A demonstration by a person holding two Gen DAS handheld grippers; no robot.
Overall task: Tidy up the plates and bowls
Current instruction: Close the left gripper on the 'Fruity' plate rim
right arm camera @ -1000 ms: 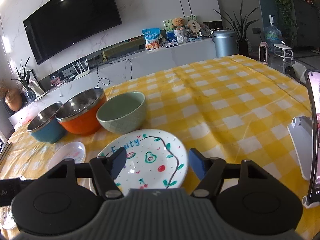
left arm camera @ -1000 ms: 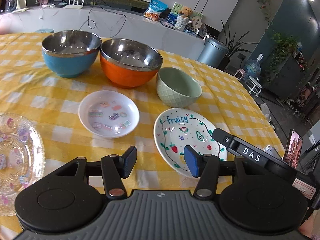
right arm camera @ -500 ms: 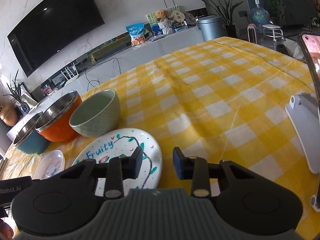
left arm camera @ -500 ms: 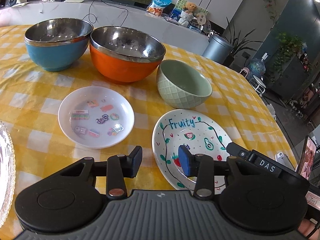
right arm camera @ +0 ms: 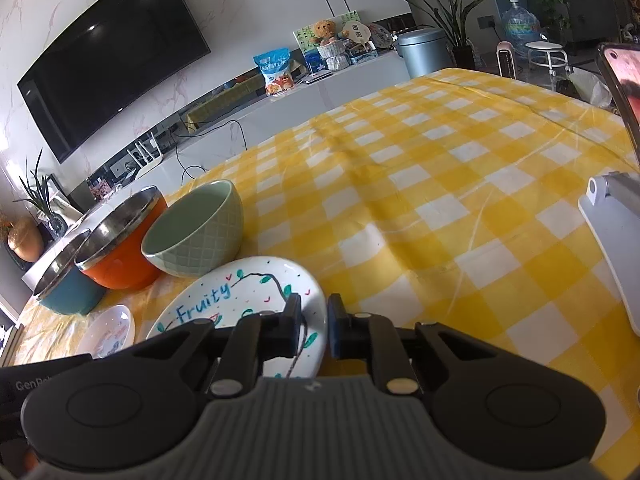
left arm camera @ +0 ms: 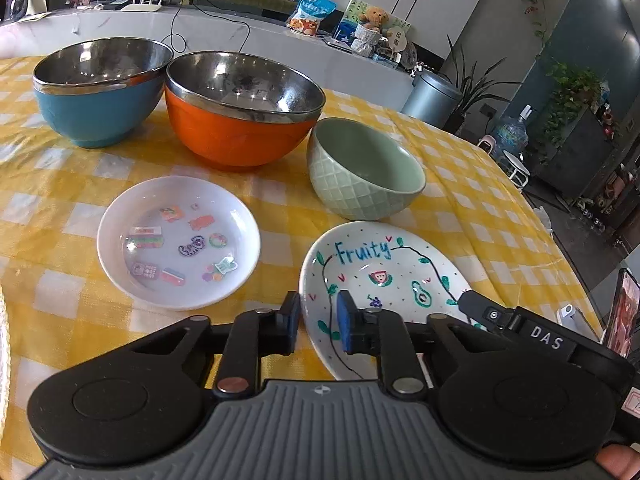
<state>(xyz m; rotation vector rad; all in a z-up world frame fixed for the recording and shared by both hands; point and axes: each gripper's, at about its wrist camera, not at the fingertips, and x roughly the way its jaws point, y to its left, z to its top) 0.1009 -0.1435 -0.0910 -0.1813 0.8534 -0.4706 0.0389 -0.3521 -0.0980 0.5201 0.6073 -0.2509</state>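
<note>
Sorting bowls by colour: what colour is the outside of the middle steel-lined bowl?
Orange, on the middle bowl; clearest in the left wrist view.

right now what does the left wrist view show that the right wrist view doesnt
Only the left wrist view shows the whole sticker plate, the steel insides of the blue bowl and orange bowl, and the right gripper's arm reaching the plate's far edge.

Only the right wrist view shows the wall television and the bare stretch of yellow checked tablecloth.

Both show the Fruity plate, the green bowl, and fingers closing over opposite sides of that plate's rim.
</note>
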